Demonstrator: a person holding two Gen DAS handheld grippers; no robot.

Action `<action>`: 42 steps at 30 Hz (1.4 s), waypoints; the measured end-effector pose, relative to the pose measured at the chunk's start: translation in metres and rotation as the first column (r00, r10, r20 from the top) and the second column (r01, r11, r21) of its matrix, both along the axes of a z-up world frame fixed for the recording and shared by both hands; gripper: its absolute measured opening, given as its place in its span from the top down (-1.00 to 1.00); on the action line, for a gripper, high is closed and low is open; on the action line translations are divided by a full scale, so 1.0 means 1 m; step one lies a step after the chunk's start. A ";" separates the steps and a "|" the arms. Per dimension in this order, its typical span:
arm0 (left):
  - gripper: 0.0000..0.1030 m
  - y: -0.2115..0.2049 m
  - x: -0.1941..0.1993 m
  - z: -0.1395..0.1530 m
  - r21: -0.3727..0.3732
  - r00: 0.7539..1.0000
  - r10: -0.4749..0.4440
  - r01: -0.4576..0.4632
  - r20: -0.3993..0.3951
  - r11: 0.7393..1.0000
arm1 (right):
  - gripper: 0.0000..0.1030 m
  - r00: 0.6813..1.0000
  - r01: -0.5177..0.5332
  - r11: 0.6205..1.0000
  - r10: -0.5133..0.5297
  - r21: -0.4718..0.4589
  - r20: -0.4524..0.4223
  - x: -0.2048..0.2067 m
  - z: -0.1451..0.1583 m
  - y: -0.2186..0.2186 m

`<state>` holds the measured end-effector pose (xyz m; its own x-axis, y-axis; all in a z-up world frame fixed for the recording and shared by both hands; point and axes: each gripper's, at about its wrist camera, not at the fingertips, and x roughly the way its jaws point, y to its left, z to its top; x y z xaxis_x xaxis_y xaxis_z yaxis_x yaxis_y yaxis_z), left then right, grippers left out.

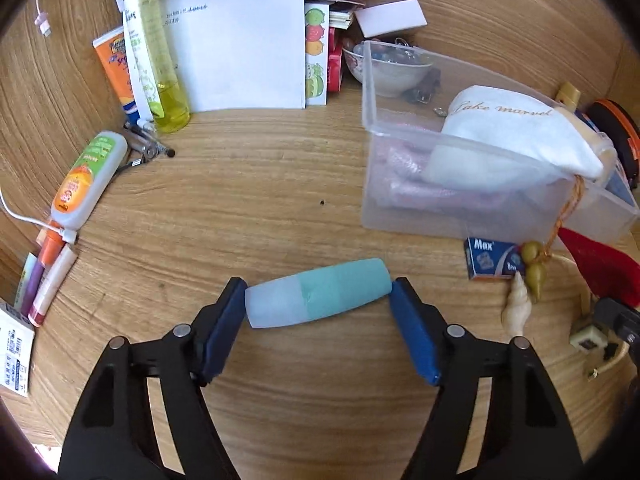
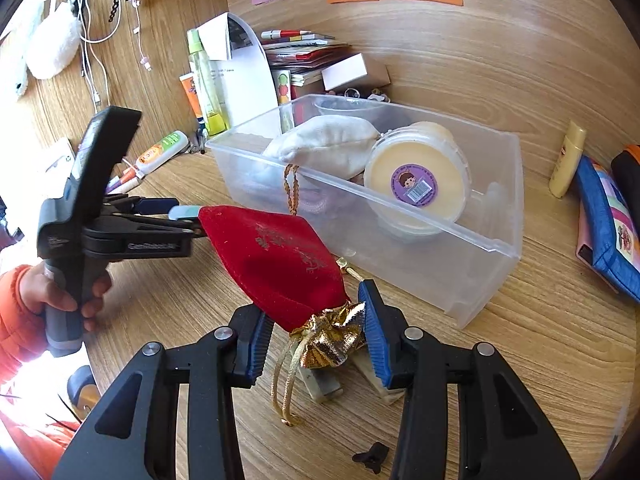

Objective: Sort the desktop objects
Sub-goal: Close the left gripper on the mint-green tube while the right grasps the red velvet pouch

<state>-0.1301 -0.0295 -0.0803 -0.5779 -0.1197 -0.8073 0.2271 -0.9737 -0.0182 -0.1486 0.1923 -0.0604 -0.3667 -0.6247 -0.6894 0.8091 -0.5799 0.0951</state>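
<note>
Lying crosswise, teal bottle [image 1: 318, 298] is clamped endwise by left hand-held gripper [image 1: 318, 300].

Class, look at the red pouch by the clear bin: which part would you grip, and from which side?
Grip the red pouch at its cinched gold neck, coming from the near side. The neck is bunched narrow enough to fit between the right gripper fingers, while the body is wide and floppy.

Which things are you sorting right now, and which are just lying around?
In the job:
- teal bottle in the left tool
- red pouch in the right tool
- clear bin

Lying about:
- yellow spray bottle
- staples box
- seashell
</note>
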 end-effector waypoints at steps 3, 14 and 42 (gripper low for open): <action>-0.41 -0.008 0.004 0.000 0.027 1.000 -0.016 0.016 -0.009 1.000 | 0.26 1.000 0.001 1.000 -0.001 0.009 0.004 -0.001 -0.002 -0.002; -0.64 -0.018 0.022 -0.004 0.007 0.999 0.049 -0.049 0.001 0.999 | 0.26 1.000 -0.011 1.000 0.011 0.022 0.003 0.002 -0.005 -0.006; -0.41 -0.013 0.029 0.072 0.028 0.960 -0.045 0.055 -0.276 0.998 | 0.52 0.999 0.007 0.996 -0.010 -0.087 -0.034 0.007 0.043 0.001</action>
